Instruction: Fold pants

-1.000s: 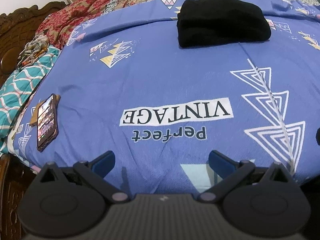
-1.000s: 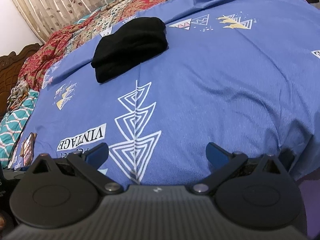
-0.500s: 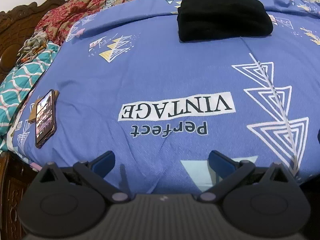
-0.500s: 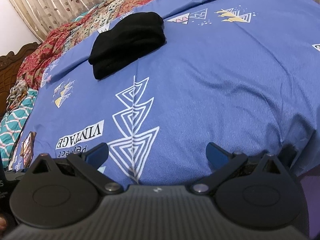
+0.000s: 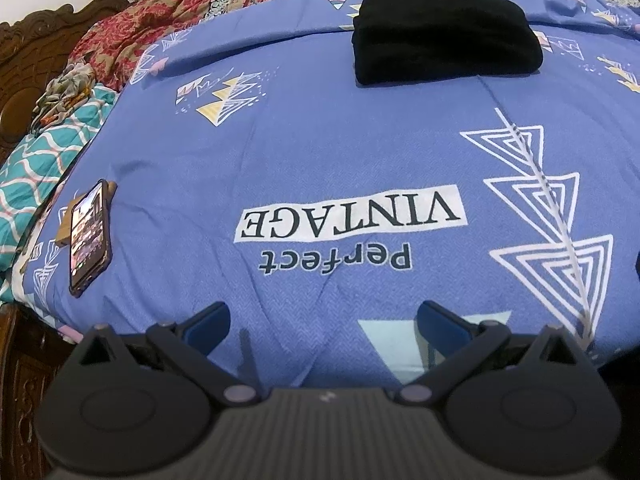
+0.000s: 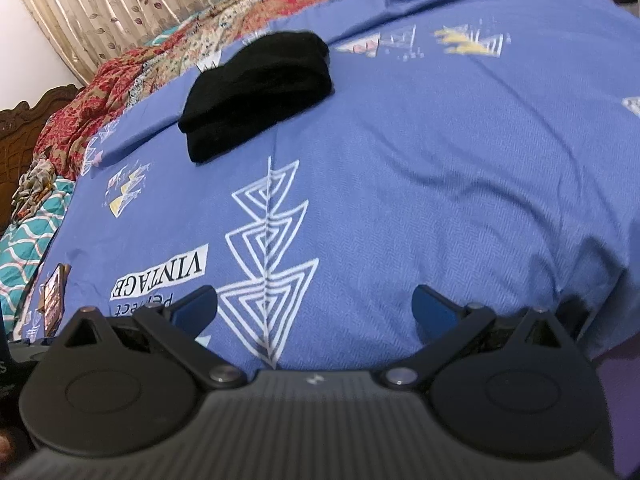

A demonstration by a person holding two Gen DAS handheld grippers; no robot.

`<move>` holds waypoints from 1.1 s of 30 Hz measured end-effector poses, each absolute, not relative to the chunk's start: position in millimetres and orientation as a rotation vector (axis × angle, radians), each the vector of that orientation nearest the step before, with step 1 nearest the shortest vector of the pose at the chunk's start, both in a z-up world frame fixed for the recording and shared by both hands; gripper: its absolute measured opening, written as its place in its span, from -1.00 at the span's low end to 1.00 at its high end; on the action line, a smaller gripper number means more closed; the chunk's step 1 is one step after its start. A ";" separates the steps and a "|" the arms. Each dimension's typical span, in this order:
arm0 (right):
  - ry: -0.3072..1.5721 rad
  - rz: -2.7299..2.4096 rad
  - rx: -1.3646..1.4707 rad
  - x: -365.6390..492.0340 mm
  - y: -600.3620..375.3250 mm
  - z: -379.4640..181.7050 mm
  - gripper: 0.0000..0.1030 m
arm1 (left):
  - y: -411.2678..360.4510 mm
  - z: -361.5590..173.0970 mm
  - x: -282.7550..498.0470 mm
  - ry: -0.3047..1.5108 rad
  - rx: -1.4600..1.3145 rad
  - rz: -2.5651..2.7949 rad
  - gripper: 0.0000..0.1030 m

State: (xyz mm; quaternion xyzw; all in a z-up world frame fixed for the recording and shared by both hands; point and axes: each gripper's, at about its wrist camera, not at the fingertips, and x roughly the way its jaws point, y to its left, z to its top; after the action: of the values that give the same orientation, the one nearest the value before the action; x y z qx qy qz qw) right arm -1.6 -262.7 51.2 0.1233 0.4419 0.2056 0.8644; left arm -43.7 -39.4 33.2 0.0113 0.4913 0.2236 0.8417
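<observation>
The black pants (image 5: 444, 32) lie folded into a thick compact bundle on the blue printed bedsheet (image 5: 320, 152), far from me near the back of the bed. From the right wrist the same pants (image 6: 256, 92) show at upper left. My left gripper (image 5: 323, 326) hangs open over the sheet's near edge, nothing between its blue pads. Off to the right, my right gripper (image 6: 314, 310) is also open and empty, well short of the bundle.
A phone (image 5: 88, 236) lies on the sheet at the left edge. Teal patterned fabric (image 5: 32, 168) and a red floral blanket (image 5: 160, 20) pile along the left and back. A carved wooden headboard (image 5: 24, 64) stands left; curtains (image 6: 120, 4) hang behind.
Both grippers stay open and empty. Both views shift slightly; the right wrist view is blurred with motion and the pants sit a little nearer centre in it.
</observation>
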 end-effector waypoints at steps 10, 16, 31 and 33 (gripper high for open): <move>0.798 0.408 0.202 -10.6 -256.7 65.9 1.00 | -45.6 53.0 -52.3 0.926 -0.036 0.392 1.00; 0.767 0.393 0.182 -11.6 -251.7 67.9 1.00 | -49.6 57.0 -55.0 0.902 -0.054 0.342 1.00; 0.763 0.380 0.171 -16.0 -240.5 68.3 1.00 | -44.2 58.7 -54.1 0.923 -0.071 0.382 1.00; 0.765 0.378 0.172 -16.1 -239.8 68.2 1.00 | -41.5 56.8 -52.6 0.941 -0.083 0.383 1.00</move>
State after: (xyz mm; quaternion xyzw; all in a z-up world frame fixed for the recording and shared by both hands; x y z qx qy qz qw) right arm -16.1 -239.8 68.2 0.0835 0.3705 0.1833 0.9067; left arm -52.6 -41.5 56.8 -0.0396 0.4503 0.1833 0.8730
